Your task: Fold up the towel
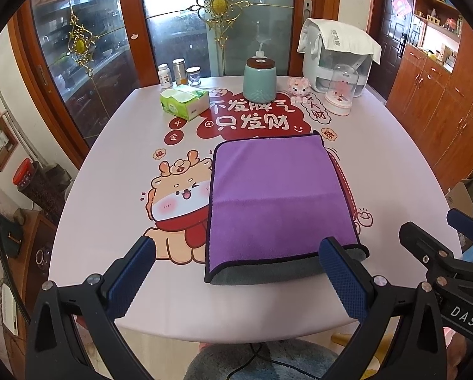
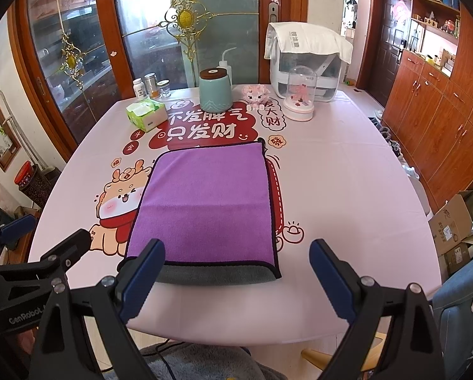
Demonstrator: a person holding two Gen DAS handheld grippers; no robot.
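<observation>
The purple towel point(image 1: 277, 202) lies folded flat near the table's point(image 1: 394, 174) near edge, its grey underside showing along the near side. The left gripper point(image 1: 236, 278) and right gripper point(image 2: 236, 281) hover just short of it, both spread wide and empty.

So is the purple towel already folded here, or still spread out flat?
Folded at least once: the towel lies doubled, its grey underside layer showing below the purple top layer along the near edge. Neither gripper touches it.
</observation>
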